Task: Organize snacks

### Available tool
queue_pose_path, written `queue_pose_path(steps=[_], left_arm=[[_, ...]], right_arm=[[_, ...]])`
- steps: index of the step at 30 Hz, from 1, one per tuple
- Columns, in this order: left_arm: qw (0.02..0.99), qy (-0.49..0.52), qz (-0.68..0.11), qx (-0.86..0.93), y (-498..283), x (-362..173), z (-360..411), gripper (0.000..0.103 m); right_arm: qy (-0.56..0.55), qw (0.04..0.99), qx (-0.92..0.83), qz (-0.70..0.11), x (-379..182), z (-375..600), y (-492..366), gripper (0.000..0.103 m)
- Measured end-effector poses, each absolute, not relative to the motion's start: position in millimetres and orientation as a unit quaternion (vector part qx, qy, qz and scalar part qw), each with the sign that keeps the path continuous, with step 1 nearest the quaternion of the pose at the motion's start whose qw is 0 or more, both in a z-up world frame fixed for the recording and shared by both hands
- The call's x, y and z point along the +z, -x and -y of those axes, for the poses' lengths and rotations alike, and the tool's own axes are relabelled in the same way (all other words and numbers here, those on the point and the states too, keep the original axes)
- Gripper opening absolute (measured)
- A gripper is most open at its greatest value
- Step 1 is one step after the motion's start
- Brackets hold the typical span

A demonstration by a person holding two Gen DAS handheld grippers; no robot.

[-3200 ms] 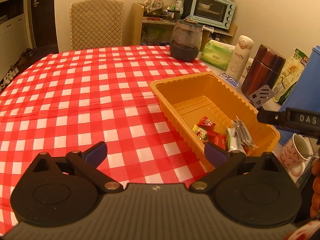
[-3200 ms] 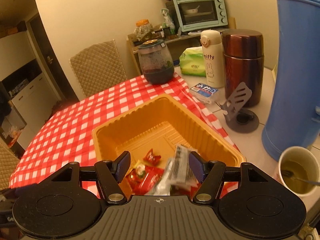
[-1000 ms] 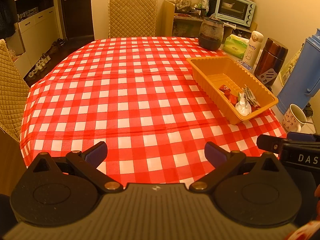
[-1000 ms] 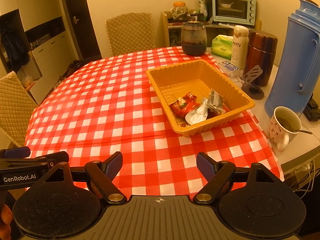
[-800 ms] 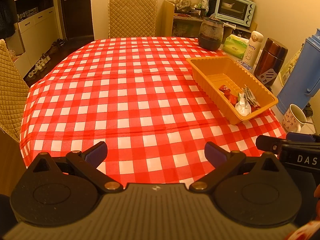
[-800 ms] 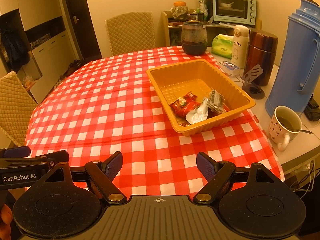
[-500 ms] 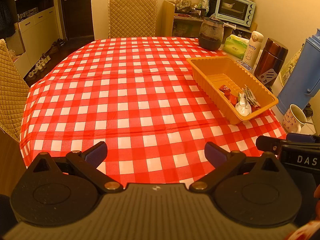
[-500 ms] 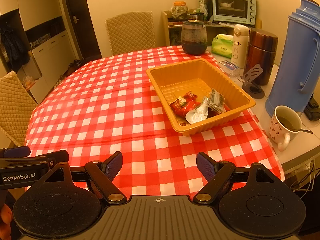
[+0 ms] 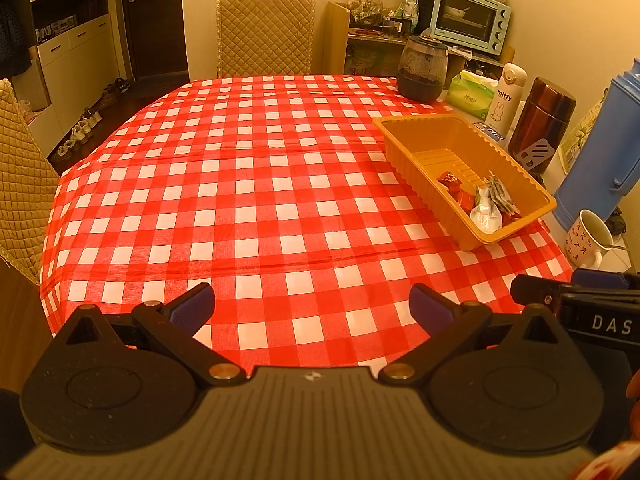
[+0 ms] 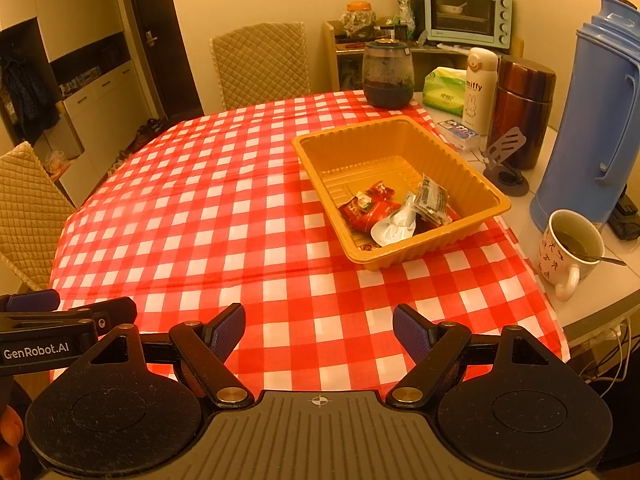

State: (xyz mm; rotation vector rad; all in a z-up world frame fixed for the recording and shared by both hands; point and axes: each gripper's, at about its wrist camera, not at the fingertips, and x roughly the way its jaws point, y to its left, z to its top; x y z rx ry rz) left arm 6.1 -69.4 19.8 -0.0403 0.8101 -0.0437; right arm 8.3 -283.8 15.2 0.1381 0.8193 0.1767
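Note:
An orange plastic tray (image 9: 404, 140) (image 10: 404, 125) sits on the right side of the red checked tablecloth (image 9: 248, 184) (image 10: 224, 216). Several snack packets (image 9: 482, 200) (image 10: 394, 210), red, silver and white, lie in its near end. My left gripper (image 9: 312, 307) is open and empty above the table's near edge, well back from the tray. My right gripper (image 10: 319, 330) is open and empty, also held back over the near edge. Each gripper's body shows at the side of the other's view.
Right of the tray stand a blue thermos (image 10: 596, 120), a brown flask (image 10: 524, 108), a white bottle (image 10: 478, 88), a mug with a spoon (image 10: 570, 248) and a phone stand (image 10: 504, 160). A dark jar (image 10: 387, 74) stands behind. Quilted chairs (image 9: 264, 36) stand around the table.
Since 3.2 s ago both grippers have pulled back from the tray to the table's near edge. Over the last second nothing has visibly moved.

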Motion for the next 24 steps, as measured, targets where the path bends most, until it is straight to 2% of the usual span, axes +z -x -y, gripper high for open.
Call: queue_pose_path(steps=[24], left_arm=[[0.918,0.019,-0.395,-0.024,-5.7,19.4,73.0,0.103]], right_arm=[[-0.069,0.911,0.084,-0.398,13.8,286.2,-7.2,0.08]])
